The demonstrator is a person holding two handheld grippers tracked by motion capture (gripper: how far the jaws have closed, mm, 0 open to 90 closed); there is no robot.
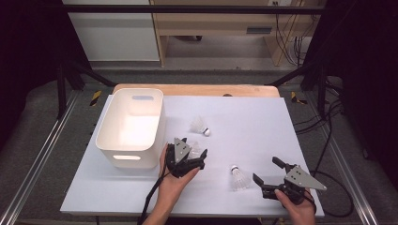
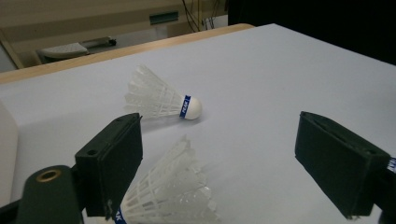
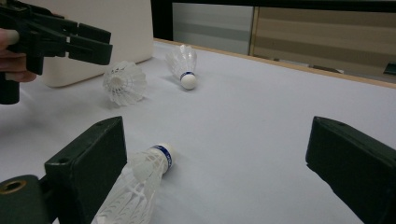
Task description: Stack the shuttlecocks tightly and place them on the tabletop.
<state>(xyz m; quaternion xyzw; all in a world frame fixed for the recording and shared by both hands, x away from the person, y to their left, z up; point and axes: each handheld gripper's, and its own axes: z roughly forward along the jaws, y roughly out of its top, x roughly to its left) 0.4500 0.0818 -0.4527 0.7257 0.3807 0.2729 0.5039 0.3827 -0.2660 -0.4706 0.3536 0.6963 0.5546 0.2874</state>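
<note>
The white bench [image 1: 263, 122] carries a white plastic bin [image 1: 131, 125] at its left and three shuttlecocks. The left gripper [image 1: 195, 160] hangs beside the bin, jaws released, the nearest shuttlecock [image 2: 170, 196] lying loose on the bench beneath them. The right gripper [image 1: 270, 174], jaws spread and empty, waits by another shuttlecock [image 1: 238, 178]; a third shuttlecock [image 1: 200, 125] lies farther back. Risk: closing on the feathers could crush them or flick the light shuttlecock away.

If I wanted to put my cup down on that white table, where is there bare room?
The far right stretch of the table, beyond the shuttlecocks, is bare, and so is the near left corner in front of the white bin. It is crowded mid-table: three shuttlecocks lie there, with the left hand-held gripper and right hand-held gripper, both open.
</note>
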